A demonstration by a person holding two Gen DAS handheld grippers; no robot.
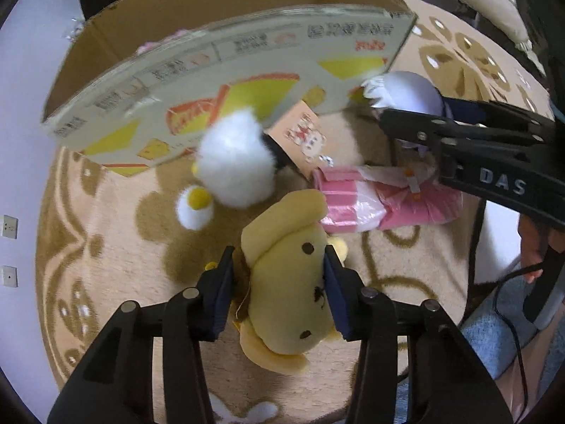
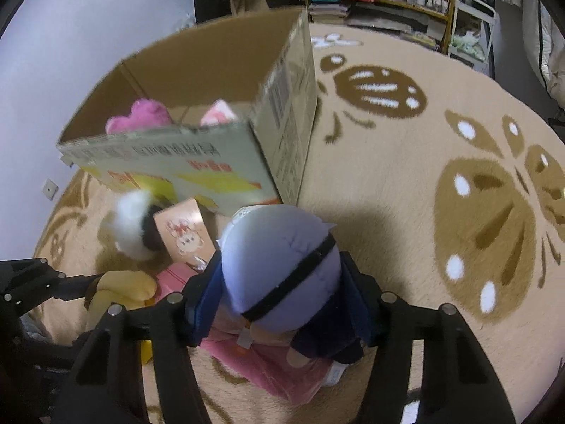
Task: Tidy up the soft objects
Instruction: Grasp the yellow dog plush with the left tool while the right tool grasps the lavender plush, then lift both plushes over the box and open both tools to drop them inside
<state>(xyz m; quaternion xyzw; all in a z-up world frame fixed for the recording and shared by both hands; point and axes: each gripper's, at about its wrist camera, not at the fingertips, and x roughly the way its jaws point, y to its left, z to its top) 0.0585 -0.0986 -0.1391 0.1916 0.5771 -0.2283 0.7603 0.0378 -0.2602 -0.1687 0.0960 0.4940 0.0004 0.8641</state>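
Left wrist view: the left gripper (image 1: 279, 289) holds a yellow plush dog with dark bead eyes (image 1: 289, 296), its jaws closed against the 2 sides of the toy's head, above a beige round rug with brown butterfly pattern (image 1: 116, 247). Ahead lie a white fluffy plush with a yellow spot (image 1: 233, 162) and a pink plastic-wrapped package (image 1: 381, 201), both on the rug just in front of an open brown cardboard box with yellow printed panels (image 1: 219, 70). A small tan card printed with a cartoon figure (image 1: 303, 137) leans beside the white plush.

Right wrist view: the right gripper (image 2: 282, 300) holds a lavender round-headed plush doll with a black band across its head (image 2: 279, 265), jaws closed on it from both sides, above the pink package (image 2: 268, 367) and near the box's front corner. Inside the box (image 2: 212, 70) sit a magenta plush (image 2: 141, 116) and a pale pink plush (image 2: 219, 113), each only partly visible over the front wall.
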